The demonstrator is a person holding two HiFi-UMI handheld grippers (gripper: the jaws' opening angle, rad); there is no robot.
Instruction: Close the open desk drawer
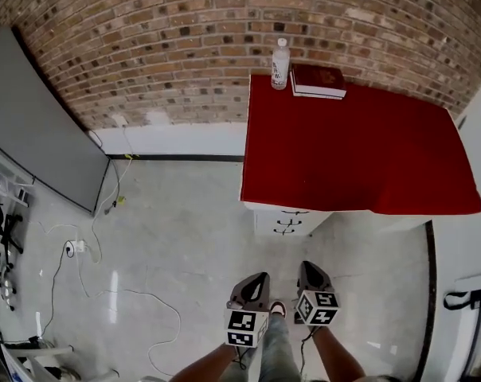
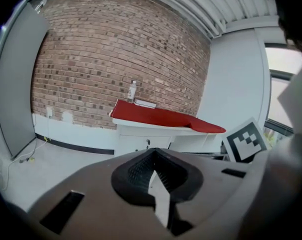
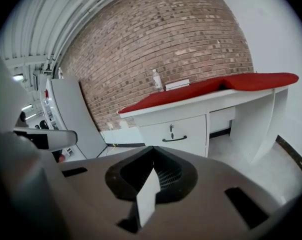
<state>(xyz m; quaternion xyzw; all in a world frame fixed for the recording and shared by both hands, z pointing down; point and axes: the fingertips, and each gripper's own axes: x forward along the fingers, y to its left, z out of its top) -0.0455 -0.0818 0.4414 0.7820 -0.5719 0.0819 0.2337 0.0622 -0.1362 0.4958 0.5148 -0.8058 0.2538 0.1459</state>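
A white desk with a red top (image 1: 360,146) stands against the brick wall. Its drawer stack (image 1: 289,221) juts out a little under the top's near edge, with dark handles showing. In the right gripper view one drawer front with a handle (image 3: 173,138) faces me; I cannot tell how far it stands open. My left gripper (image 1: 260,278) and right gripper (image 1: 305,267) hang side by side near my body, well short of the desk, both shut and holding nothing. The left gripper (image 2: 153,152) and right gripper (image 3: 152,149) both point toward the desk.
A water bottle (image 1: 280,64) and a dark red book (image 1: 318,80) sit at the desk's far edge. A grey panel (image 1: 41,126) leans at the left, with cables (image 1: 89,253) trailing over the floor. A white wall (image 1: 471,237) bounds the right.
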